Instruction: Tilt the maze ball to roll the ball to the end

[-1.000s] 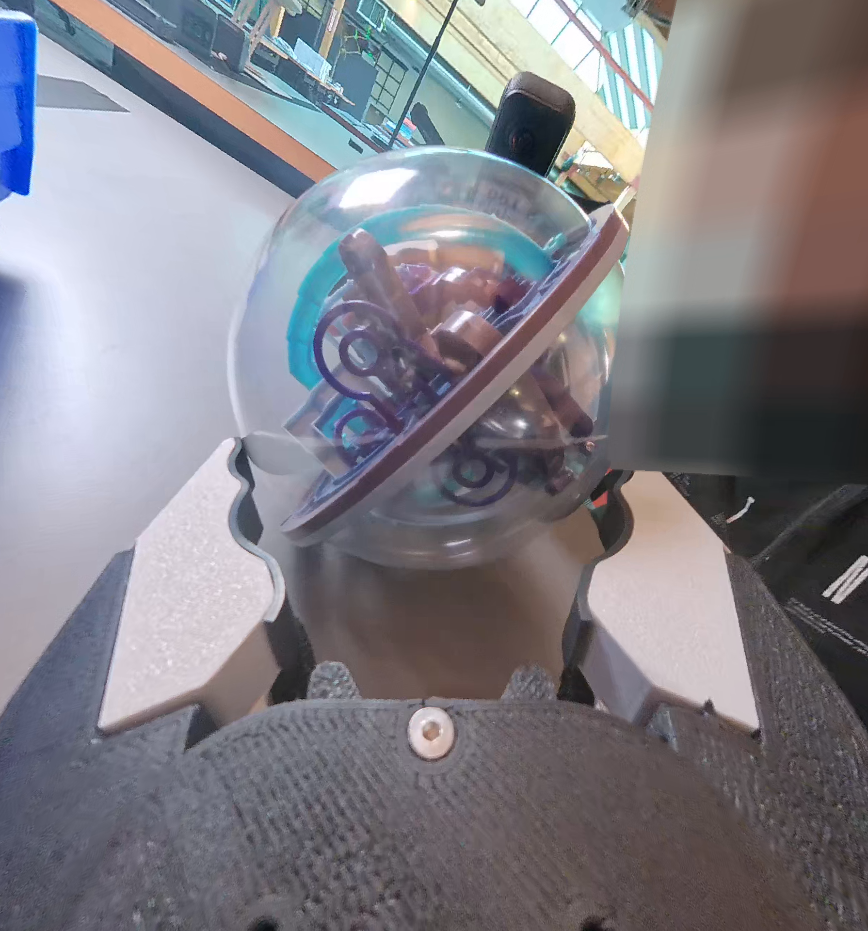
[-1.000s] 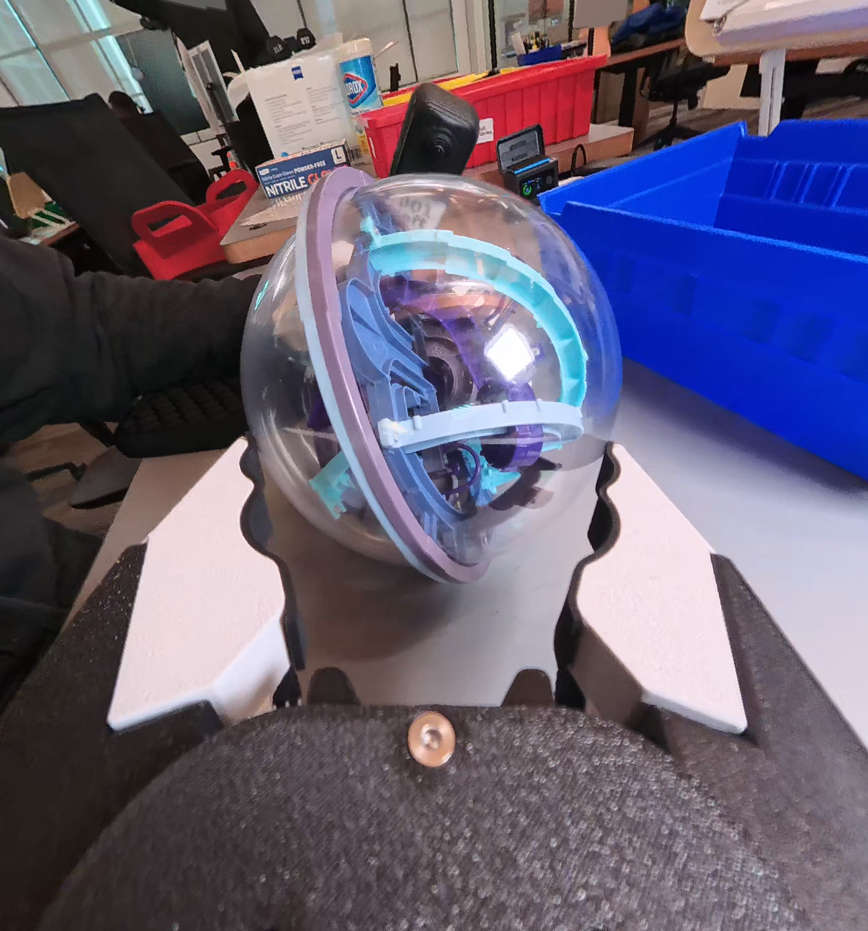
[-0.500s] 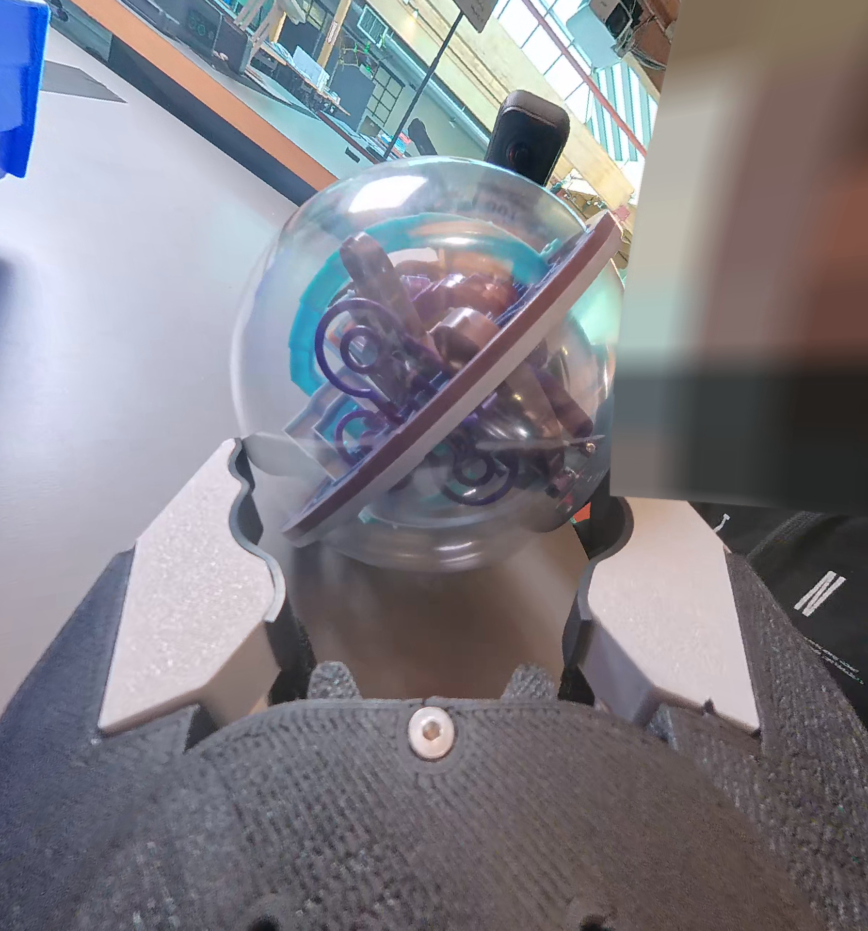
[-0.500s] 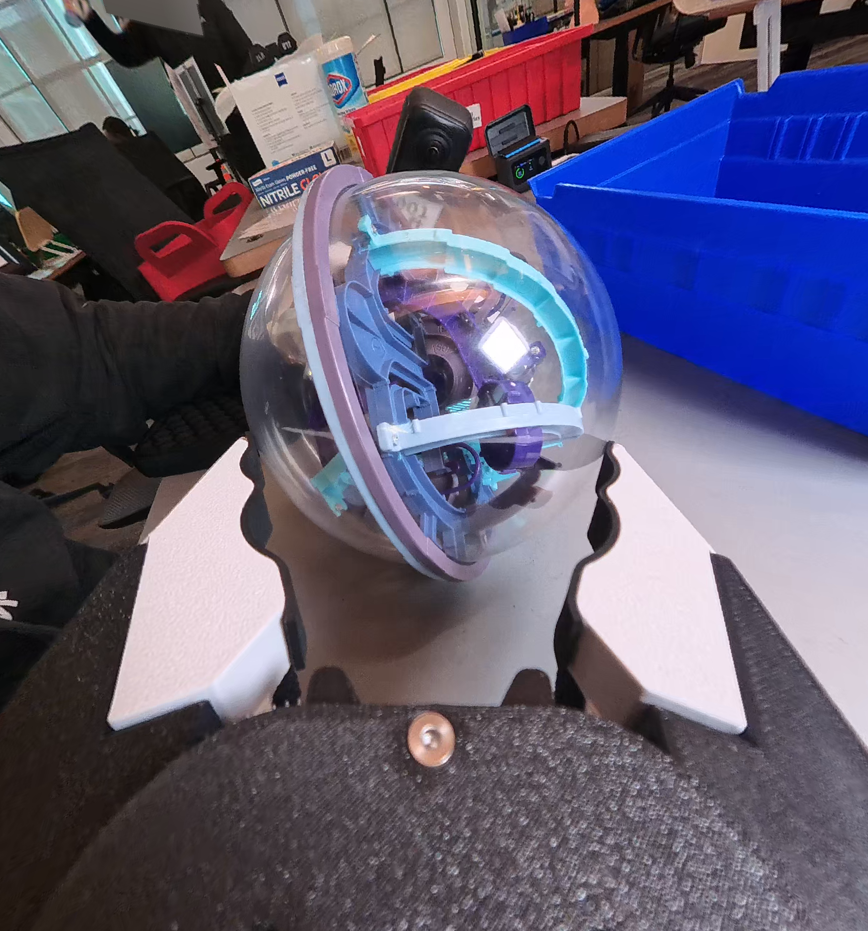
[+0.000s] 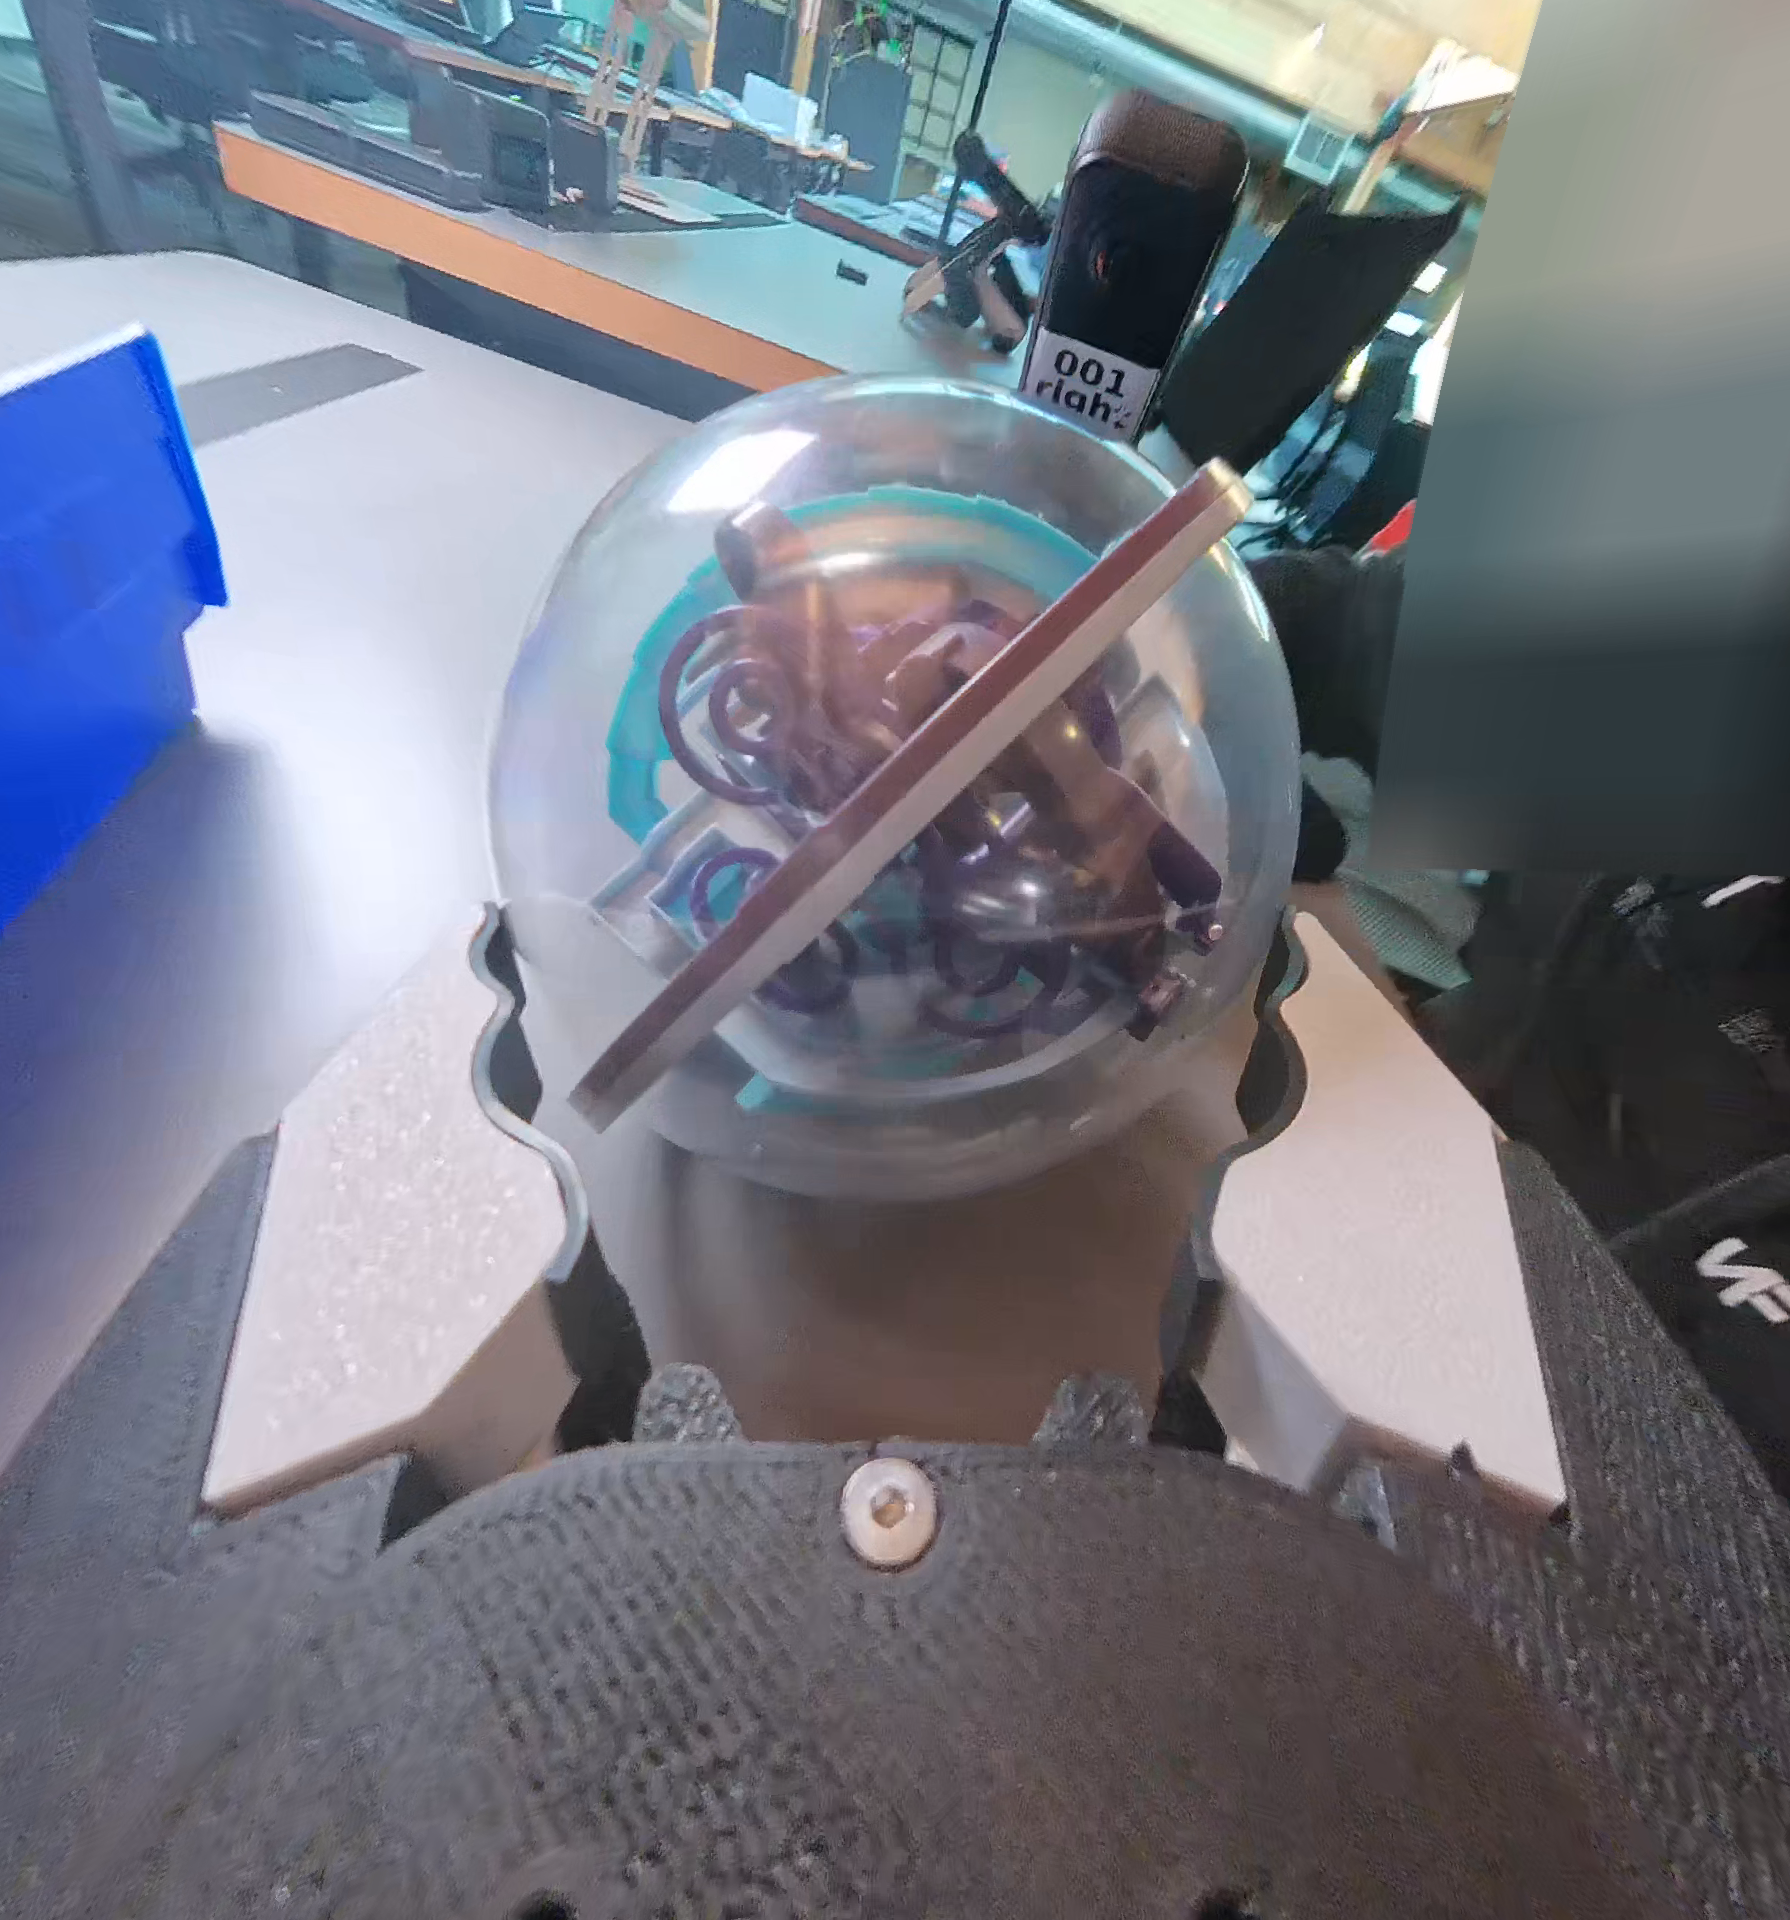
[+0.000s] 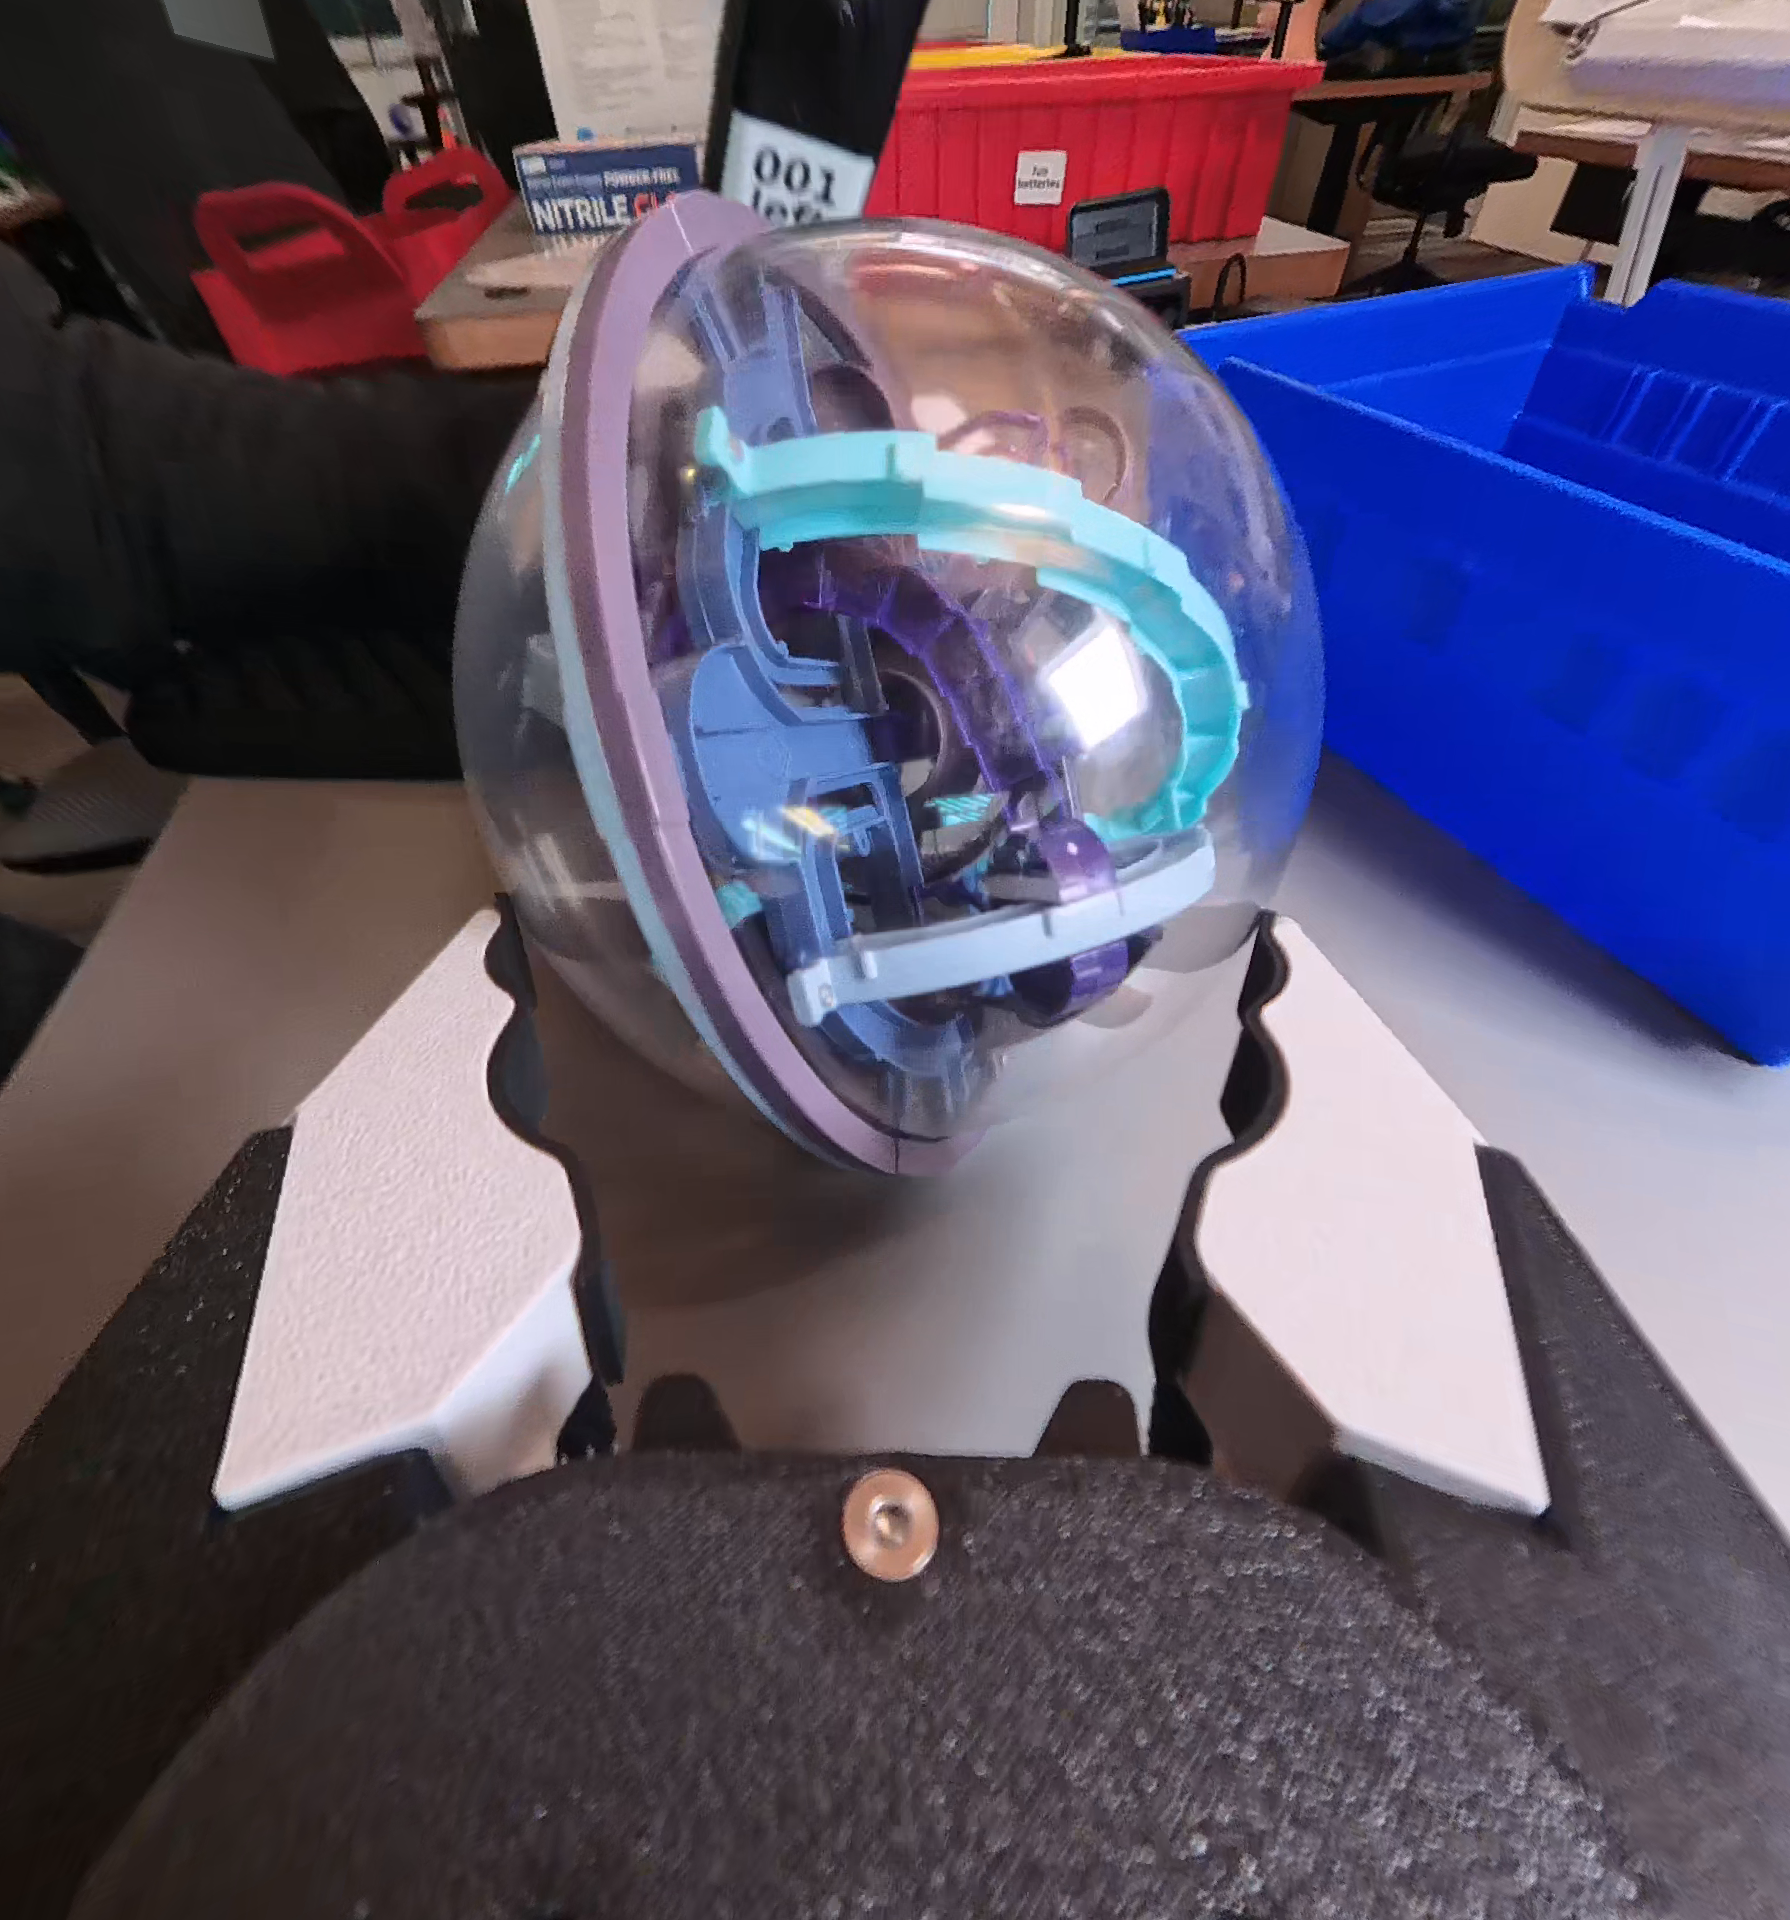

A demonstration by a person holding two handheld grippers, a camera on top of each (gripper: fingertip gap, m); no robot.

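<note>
Right now the maze ball (image 5: 891,790) sits between both my grippers, cradled from opposite sides above the surface (image 6: 247,935). My left gripper (image 5: 886,997) and right gripper (image 6: 886,997) are each spread wide, fingertips pressed on the clear shell's flanks. The ball's purple seam ring (image 6: 621,665) runs steeply slanted, so I judge the next tilt pivots about it. I cannot spot the little ball inside.

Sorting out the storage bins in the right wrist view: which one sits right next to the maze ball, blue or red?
The blue bin, on the same white table just right of the maze ball. The red bin stands farther back, on another desk.
</note>
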